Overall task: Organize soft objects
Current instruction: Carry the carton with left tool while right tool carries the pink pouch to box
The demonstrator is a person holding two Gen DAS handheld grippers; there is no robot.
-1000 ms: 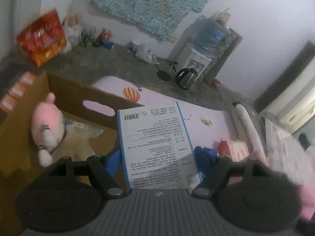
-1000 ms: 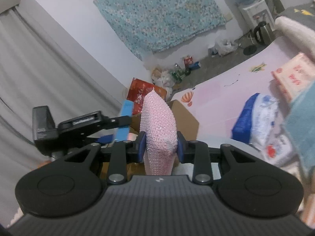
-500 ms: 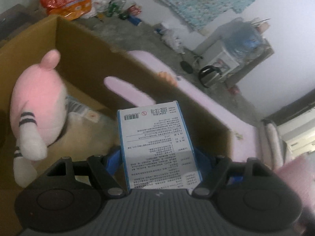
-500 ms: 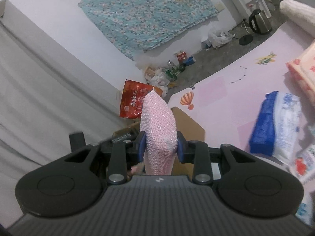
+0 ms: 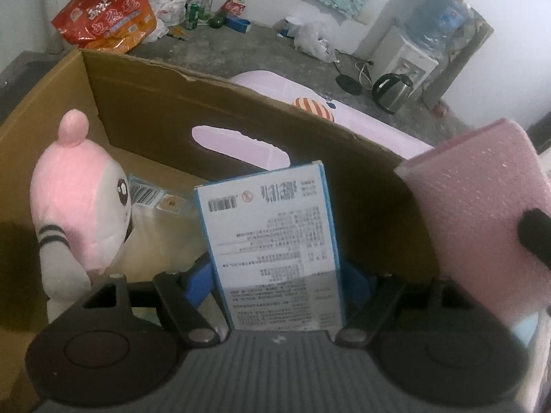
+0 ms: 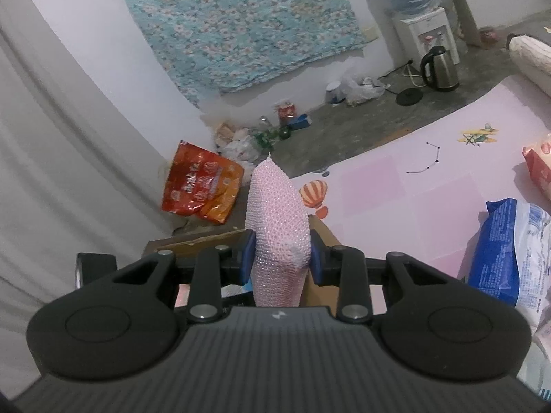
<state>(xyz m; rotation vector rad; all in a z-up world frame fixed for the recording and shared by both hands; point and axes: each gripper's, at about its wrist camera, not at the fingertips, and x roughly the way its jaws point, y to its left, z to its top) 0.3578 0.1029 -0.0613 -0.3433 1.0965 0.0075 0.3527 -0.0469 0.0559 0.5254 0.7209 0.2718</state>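
1 cardboard box (image 5: 241,117), 1 pink plush toy (image 5: 79,186), 1 blue-edged packet (image 5: 272,241), 1 pink pouch (image 6: 277,220), 1 kettle (image 6: 439,69)

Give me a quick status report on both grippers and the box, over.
Left gripper shut on blue-and-white pack, over cardboard box. Right gripper shut on pink bubble-wrap bundle. Pink plush toy already inside box. Nothing blocking the drop.

In the left wrist view the cardboard box (image 5: 241,110) fills the middle, standing on the floor mat (image 5: 361,117). Inside it, at nine o'clock, a plush toy (image 5: 79,199) leans against the wall. The left tongs (image 5: 275,275) hold a flat packet (image 5: 272,247) upright over the box's inside. At three o'clock a bubble-wrap pad (image 5: 482,206) stands beside it. Beyond the box, at one o'clock, a kettle (image 5: 392,91) sits before a water dispenser (image 5: 413,58); at eleven o'clock lies a snack bag (image 5: 106,20).
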